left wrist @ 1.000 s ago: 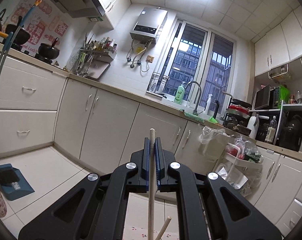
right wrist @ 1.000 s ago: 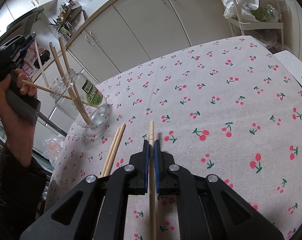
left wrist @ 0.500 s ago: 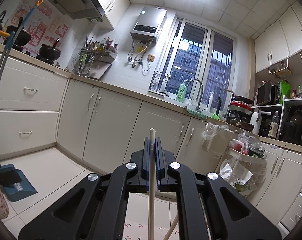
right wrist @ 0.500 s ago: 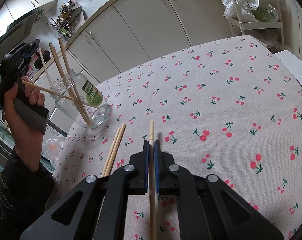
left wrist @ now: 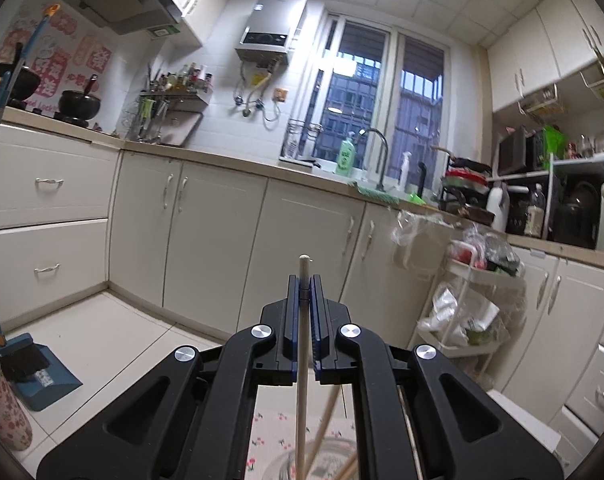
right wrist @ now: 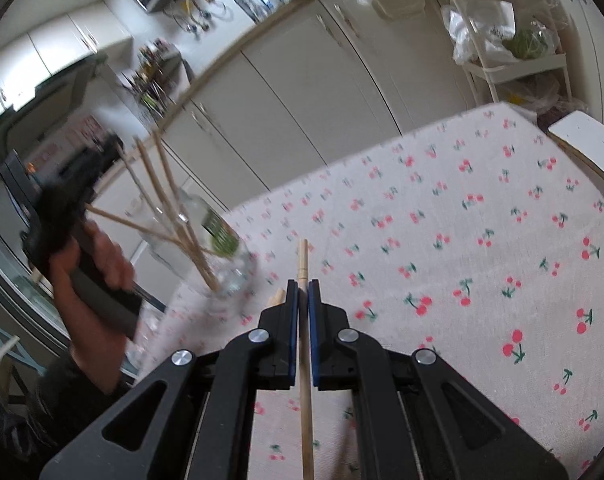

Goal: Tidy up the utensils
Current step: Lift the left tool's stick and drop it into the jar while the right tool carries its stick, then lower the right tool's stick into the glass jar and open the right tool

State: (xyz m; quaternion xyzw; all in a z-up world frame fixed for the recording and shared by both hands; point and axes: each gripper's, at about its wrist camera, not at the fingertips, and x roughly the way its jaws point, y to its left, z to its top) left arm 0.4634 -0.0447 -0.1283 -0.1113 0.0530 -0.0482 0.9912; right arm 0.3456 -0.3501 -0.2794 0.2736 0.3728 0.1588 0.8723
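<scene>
While my left gripper (left wrist: 304, 284) clamps a chopstick (left wrist: 301, 360) upright, its lower end hanging over the mouth of the glass jar (left wrist: 322, 460) directly beneath the jaws, I judge the job is to feed that stick in among those already leaning there. I would lower straight, keep it clear of the crossed sticks, and loosen only once the tip is inside. My right gripper (right wrist: 303, 292) is closed on a second chopstick (right wrist: 305, 380) above the cherry-print tablecloth (right wrist: 462, 240), the jar off to its left.
</scene>
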